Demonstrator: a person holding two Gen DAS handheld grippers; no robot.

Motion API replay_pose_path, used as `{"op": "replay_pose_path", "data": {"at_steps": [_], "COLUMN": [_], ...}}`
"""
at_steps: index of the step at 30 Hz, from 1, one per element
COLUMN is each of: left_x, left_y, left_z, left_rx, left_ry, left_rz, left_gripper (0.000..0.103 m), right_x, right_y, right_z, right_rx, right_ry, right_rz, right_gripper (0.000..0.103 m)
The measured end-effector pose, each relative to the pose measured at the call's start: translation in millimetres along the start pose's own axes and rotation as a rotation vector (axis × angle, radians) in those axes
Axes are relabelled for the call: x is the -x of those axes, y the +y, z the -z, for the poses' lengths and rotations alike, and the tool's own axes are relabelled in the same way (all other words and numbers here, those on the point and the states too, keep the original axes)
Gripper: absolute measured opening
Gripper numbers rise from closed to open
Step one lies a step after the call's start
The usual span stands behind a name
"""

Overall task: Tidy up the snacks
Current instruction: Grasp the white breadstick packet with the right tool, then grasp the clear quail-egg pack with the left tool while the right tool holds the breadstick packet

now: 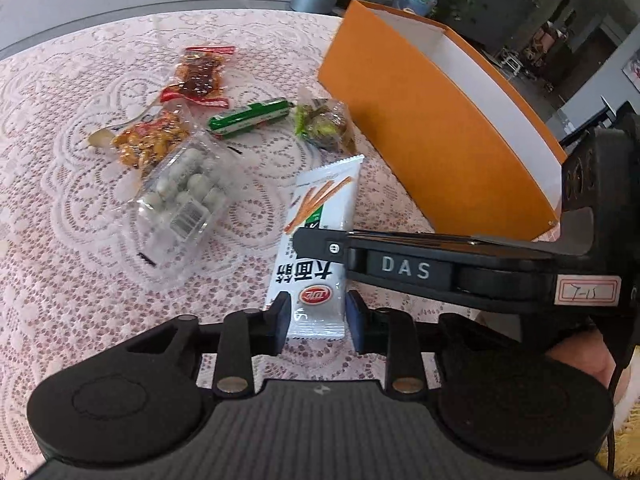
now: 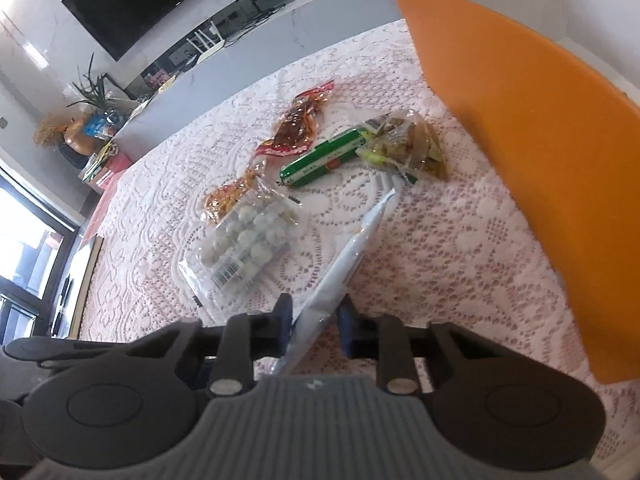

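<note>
Both grippers have hold of one white noodle-stick snack packet [image 1: 316, 256], lifted just above the lace-covered table [image 1: 80, 240]. The left gripper [image 1: 316, 318] has its jaws narrow, pinching the packet's near end by its two side edges. The right gripper [image 2: 314, 326] has jaws drawn in on the packet, which stands edge-on between them. Beyond the jaws lie a clear pack of pale round sweets [image 1: 184, 200], a green sausage stick [image 1: 248, 117], a red spicy strip pack [image 1: 202, 76] and a peanut pack [image 1: 150, 140]. Right of them stands the orange box [image 1: 432, 136].
</note>
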State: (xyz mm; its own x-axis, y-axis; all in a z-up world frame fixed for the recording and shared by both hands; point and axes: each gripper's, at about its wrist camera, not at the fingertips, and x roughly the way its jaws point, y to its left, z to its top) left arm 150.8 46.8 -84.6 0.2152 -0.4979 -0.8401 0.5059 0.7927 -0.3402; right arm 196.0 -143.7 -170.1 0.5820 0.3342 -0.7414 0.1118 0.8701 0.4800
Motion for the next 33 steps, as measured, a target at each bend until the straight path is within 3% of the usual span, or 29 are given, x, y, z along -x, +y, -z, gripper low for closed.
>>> {"op": "replay_pose_path", "data": {"at_steps": [6,11,14,17,20,26,29,33], "left_x": [11,20,21,18,21,18,7,-13], "left_y": [-2,-13,-20,-20,-20,15,32,46], "left_z": [-7,-21,-31,-33,-25,-36,-46,-55], "left_rx": [-0.046,-0.186,-0.261,-0.262,-0.295,-0.103,-0.071,-0.086], "left_ry": [-0.020,-0.039,-0.033,0.001,-0.002,-0.095,-0.106,-0.062], "left_rz": [-0.032,-0.038,-0.036,-0.002,-0.028,-0.155,-0.241,-0.251], "left_gripper": [0.072,0.085,0.086,0.084,0.083,0.082,0.082,0.082], "right_x": [12,33,40,40,38,36,36,31], "right_y": [8,13,9,3,-2,-9,-6,-11], "right_z": [-1,-6,-11,-14,-16,-16,-13,-11], "right_rx": [0.053,0.118,0.124,0.115,0.126,0.144,0.181,0.188], "right_ry": [-0.038,-0.107,-0.131,-0.130,-0.124,-0.113,-0.121,-0.122], "right_rz": [-0.017,-0.009,-0.004,-0.003,0.047,0.068,0.088,0.113], "right_gripper": [0.015,0.014,0.014,0.014,0.007,0.007,0.007,0.007]}}
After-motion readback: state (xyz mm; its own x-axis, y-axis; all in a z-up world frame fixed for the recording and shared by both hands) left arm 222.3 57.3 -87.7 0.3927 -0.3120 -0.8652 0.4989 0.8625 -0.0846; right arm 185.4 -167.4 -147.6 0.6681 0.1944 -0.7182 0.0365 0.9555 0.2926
